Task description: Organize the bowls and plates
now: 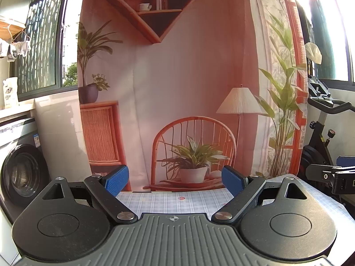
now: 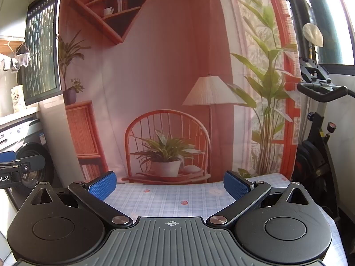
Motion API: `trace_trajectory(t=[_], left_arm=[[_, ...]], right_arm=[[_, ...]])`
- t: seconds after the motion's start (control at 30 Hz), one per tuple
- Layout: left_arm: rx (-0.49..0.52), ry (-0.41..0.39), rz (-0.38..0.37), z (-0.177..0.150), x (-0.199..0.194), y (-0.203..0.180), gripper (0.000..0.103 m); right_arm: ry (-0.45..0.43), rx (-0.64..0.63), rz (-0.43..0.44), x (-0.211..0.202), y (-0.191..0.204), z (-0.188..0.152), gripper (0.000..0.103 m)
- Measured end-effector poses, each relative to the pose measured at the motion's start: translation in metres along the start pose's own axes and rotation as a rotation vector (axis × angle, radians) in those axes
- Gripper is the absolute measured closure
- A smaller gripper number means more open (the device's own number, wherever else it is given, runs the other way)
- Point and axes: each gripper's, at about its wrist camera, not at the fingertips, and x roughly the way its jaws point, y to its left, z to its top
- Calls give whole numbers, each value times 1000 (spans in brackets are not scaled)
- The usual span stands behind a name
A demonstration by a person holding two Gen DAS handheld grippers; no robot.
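Behind the table hangs a printed backdrop [image 1: 188, 71] of a terracotta room with a wicker chair, a floor lamp and potted plants, and we face it square on from both wrist cameras. Beneath our grippers lies a pale blue checked tablecloth [image 1: 168, 201] dotted with small red marks. Our left gripper [image 1: 175, 180] is held just above the cloth with its blue pads [image 1: 116, 180] spread wide, gripping nothing. Our right gripper [image 2: 169, 186] is likewise spread wide, blue pads [image 2: 102, 185] well apart, nothing between them; its tip also shows at the right edge of the left view. Left of the backdrop stands a front-loading washing machine [image 1: 22, 173] under a barred window [image 1: 42, 40], with a white bag [image 1: 10, 93] on the ledge. Right of it stands an exercise bike [image 2: 317, 133]. As for plates or bowls, we see none in either view, so we cannot tell where they are.
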Motion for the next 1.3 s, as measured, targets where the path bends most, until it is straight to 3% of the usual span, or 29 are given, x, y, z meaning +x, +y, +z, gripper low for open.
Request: trace_trajectory(t=[1.3], left_arm=[[13,-4,-9,1,-2,3,11]], right_arm=[[-10,12,-5,-5,0,-1,0]])
